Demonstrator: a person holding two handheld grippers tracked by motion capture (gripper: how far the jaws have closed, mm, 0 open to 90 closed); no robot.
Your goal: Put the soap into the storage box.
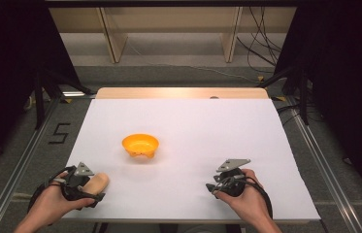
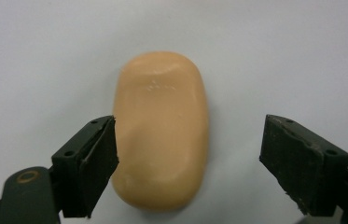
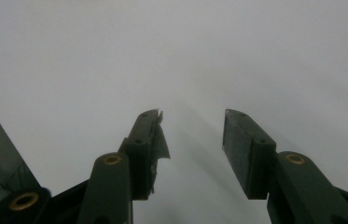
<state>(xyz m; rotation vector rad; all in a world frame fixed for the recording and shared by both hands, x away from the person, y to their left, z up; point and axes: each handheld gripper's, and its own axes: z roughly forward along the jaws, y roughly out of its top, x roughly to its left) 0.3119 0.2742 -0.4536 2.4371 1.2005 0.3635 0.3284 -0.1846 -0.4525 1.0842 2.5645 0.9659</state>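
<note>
A pale orange oval bar, like soap (image 2: 162, 130), lies on the white table sheet between the jaws of my left gripper (image 2: 190, 158). The jaws stand wide open; the left jaw is touching or almost touching the bar's side, the right jaw is well clear. In the high view the bar (image 1: 100, 181) pokes out past the left gripper (image 1: 89, 190) near the front left corner. My right gripper (image 1: 213, 186) rests near the front right, and its own view (image 3: 192, 135) has the jaws partly open over bare white sheet. An orange bowl (image 1: 140, 145) sits mid-table, apart from both.
The white sheet (image 1: 193, 126) covers the table, with a wooden strip (image 1: 178, 92) at the far edge. Metal rails run along both sides on the floor. Wooden shelving legs and cables stand beyond the table.
</note>
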